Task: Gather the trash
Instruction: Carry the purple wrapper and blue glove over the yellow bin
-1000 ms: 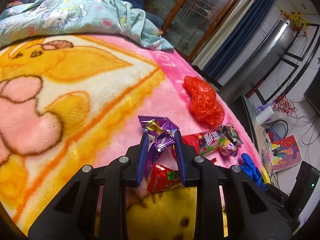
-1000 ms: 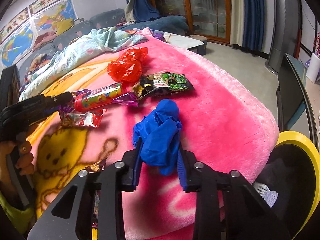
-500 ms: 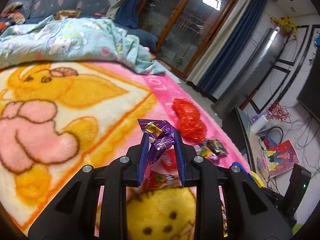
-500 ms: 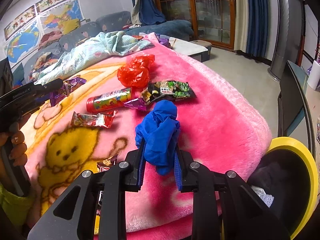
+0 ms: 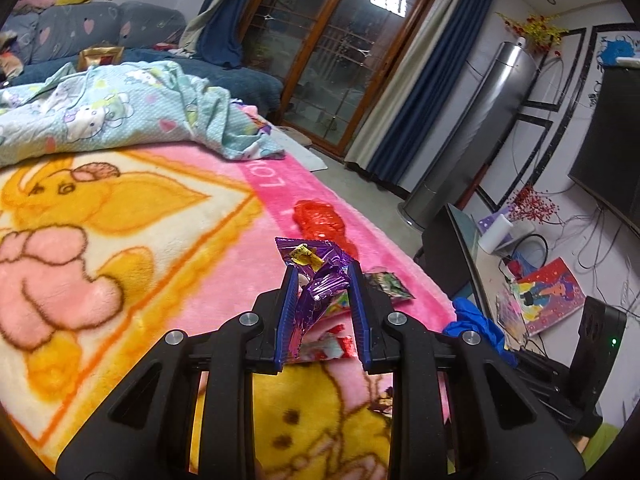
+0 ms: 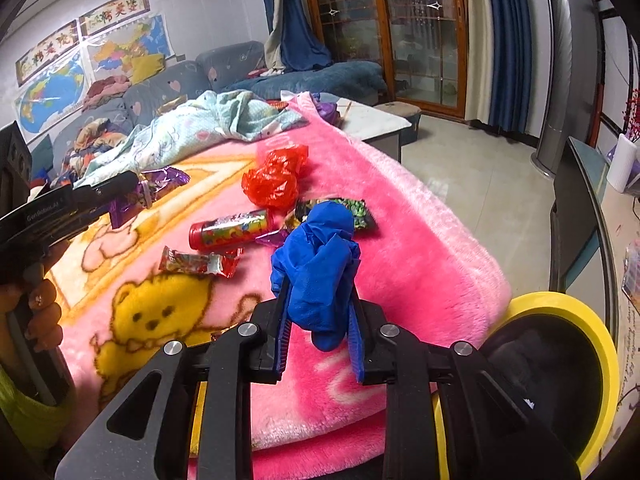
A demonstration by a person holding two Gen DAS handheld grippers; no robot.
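Observation:
My left gripper [image 5: 322,276] is shut on a crumpled purple foil wrapper [image 5: 316,276], held above the pink blanket [image 5: 224,264]. The right wrist view shows that same left gripper [image 6: 132,184] at the left with the purple wrapper [image 6: 160,184] in it. My right gripper [image 6: 320,292] is shut on a bunched blue glove [image 6: 320,264], lifted over the blanket's near edge. On the blanket lie a red plastic bag [image 6: 276,180], a red candy tube [image 6: 230,230], a red snack wrapper [image 6: 200,262] and a dark green packet [image 6: 356,210].
A yellow-rimmed bin [image 6: 560,364] with a dark inside stands low at the right of the bed. A light-blue quilt [image 5: 120,116] is heaped at the far side. A dark glass-topped stand [image 5: 460,248] and a cluttered floor lie to the right of the bed.
Both grippers have risen off the blanket with their loads. The purple wrapper left the other trash, and the blue glove hangs higher over the bed edge.

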